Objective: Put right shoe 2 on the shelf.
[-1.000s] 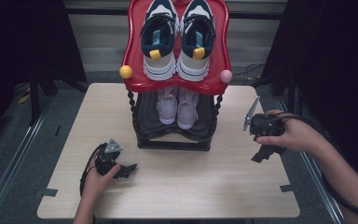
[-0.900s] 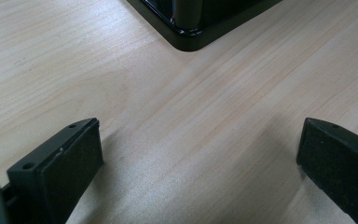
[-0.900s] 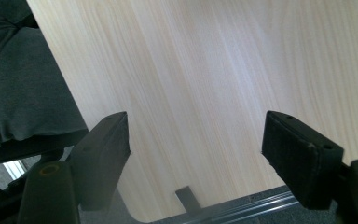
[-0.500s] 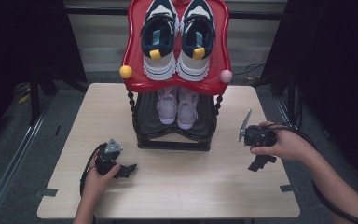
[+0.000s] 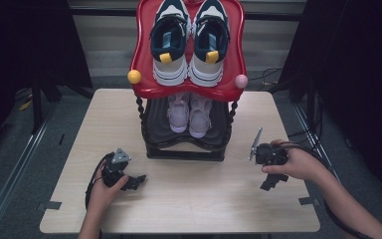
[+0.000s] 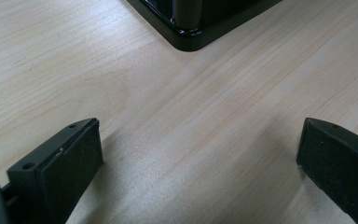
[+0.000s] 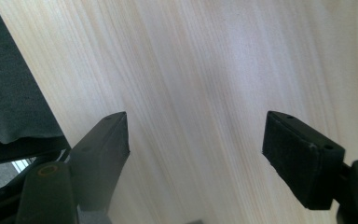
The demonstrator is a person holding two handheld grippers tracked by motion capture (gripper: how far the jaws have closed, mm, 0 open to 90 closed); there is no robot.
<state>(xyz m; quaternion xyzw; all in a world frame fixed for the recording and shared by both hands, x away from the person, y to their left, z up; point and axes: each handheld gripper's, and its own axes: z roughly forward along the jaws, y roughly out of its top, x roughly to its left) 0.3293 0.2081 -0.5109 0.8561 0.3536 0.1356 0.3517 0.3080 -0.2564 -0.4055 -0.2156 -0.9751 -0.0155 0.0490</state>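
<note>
Lower than a second ago, the right gripper [image 5: 272, 181] has come down from beside the rack's right side toward the table [image 5: 189, 209], and the left gripper [image 5: 135, 180] has stayed where it was, near the front left of the table. Both now sit low over the bare wood, well apart, with the rack [image 5: 186, 149] between and behind them. Its black bottom shelf carries a pair of pale shoes [image 5: 190, 113]; its red top shelf [image 5: 144, 74] carries a pair of dark sneakers [image 5: 189, 40]. In the left gripper view the jaws stand wide apart with nothing between them, just wood, and the rack's black base corner [image 6: 191, 35] lies ahead of them. In the right gripper view the jaws also gape wide over the grain, holding nothing, near the table's edge [image 7: 32, 88]
</note>
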